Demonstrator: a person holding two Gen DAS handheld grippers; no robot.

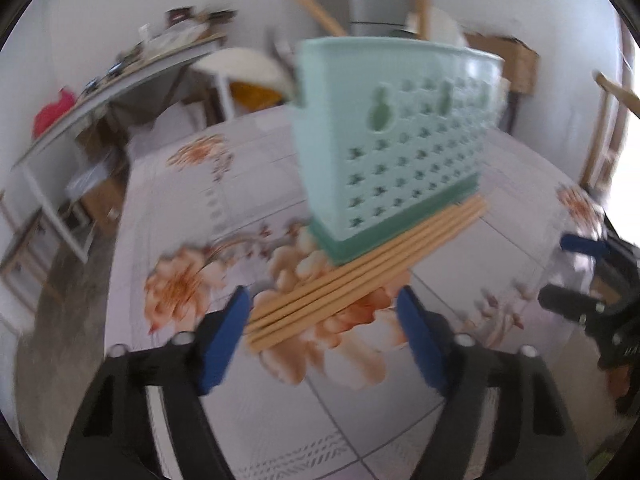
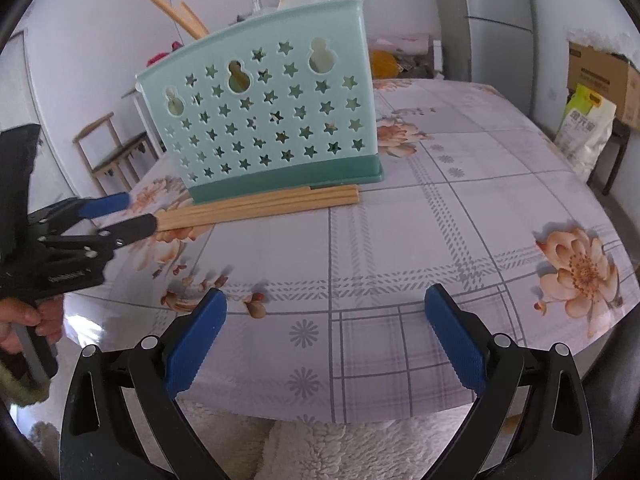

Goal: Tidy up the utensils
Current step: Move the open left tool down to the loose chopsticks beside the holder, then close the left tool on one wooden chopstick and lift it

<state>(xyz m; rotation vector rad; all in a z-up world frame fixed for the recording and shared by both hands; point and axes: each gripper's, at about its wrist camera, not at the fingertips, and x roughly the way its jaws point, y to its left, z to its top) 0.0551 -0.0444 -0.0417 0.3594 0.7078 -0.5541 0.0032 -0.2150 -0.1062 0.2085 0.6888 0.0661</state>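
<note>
A mint-green utensil holder with star holes stands on the flowered tablecloth; it also shows in the right wrist view. Wooden chopsticks stick out of its top. Several wooden chopsticks lie side by side on the table against its base, also in the right wrist view. My left gripper is open, its blue pads on either side of the chopsticks' near ends; it shows in the right wrist view. My right gripper is open and empty, low near the table's front edge; it shows in the left wrist view.
The table has a plastic cover with flowers and checks. A white fluffy cloth lies below its front edge. A wooden chair, a cardboard box and a bag stand around the table. A cluttered shelf is at the far left.
</note>
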